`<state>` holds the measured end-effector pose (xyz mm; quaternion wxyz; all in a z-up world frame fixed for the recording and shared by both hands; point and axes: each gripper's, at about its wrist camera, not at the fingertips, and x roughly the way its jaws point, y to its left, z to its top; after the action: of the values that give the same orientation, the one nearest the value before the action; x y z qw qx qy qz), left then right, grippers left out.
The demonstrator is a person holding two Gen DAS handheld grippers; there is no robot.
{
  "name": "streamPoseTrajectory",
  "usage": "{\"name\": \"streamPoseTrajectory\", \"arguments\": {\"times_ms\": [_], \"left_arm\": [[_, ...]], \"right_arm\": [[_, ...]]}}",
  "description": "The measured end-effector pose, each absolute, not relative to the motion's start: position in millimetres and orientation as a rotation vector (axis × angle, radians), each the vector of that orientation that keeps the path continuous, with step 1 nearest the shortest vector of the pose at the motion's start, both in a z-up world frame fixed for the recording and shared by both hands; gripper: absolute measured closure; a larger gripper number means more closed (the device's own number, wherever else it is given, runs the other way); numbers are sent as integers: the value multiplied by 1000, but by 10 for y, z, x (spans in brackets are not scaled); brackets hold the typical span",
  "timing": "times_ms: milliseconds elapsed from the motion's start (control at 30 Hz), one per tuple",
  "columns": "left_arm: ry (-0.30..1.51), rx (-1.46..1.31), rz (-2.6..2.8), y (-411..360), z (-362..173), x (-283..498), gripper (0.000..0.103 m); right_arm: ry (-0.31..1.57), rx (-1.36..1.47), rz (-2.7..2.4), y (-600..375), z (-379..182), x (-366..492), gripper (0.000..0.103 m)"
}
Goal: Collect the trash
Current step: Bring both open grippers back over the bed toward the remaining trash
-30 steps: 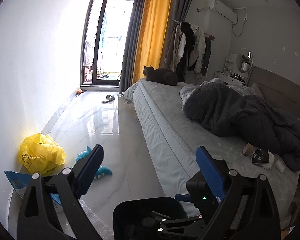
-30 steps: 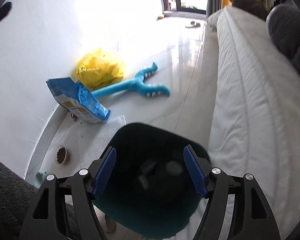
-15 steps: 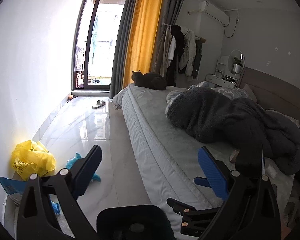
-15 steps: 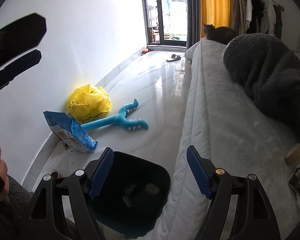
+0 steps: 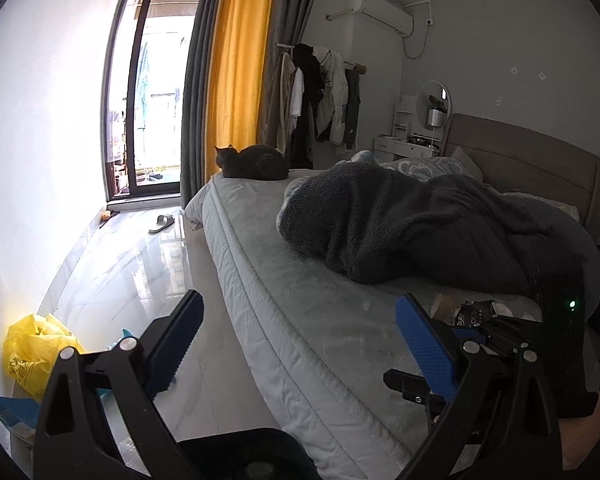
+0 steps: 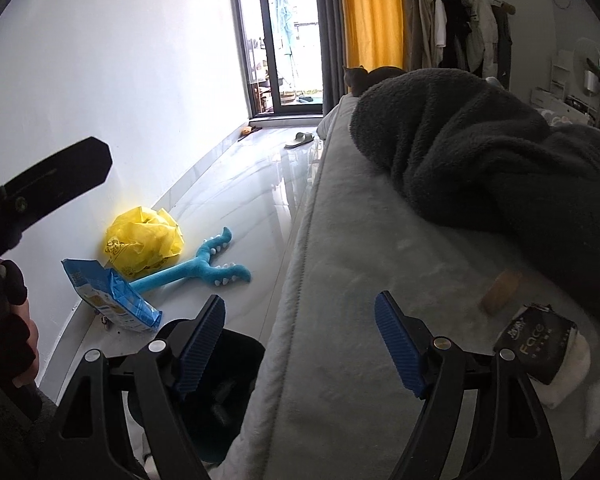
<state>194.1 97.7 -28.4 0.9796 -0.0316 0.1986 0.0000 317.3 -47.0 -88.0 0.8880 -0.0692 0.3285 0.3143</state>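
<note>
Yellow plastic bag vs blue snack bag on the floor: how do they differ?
The yellow plastic bag is crumpled into a rounded heap; the blue snack bag is flatter, elongated and printed. The yellow one sits farther along the wall, the blue one nearer the black bin. Both lie on the floor by the wall.

Daylight from the balcony door (image 5: 152,92), floor (image 6: 236,200) glare, dark fisheye corners.

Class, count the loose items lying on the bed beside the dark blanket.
2: a cardboard roll by the blanket's edge, and a tissue pack nearer the camera. More may be hidden.
</note>
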Motion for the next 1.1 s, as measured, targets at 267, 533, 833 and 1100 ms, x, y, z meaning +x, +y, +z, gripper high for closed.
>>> {"name": "streamPoseTrajectory", "arguments": {"times_ms": [267,533,833,1100], "left_arm": [[432,-68,-64,749,-448,2257,5],[456,-49,-134,498,-579,2560,5],[484,-43,-157,288,-719,2847,5],[520,2,-191,68,-854,3068,5]], "right_arm": [[661,-146,573,-856,-915,3239,25],[645,-150,529,-1239,-973,3242,25],[616,-101,486,-1791,-998,3312,24],[592,-65,445,-2245,-1032,3309,22]]}}
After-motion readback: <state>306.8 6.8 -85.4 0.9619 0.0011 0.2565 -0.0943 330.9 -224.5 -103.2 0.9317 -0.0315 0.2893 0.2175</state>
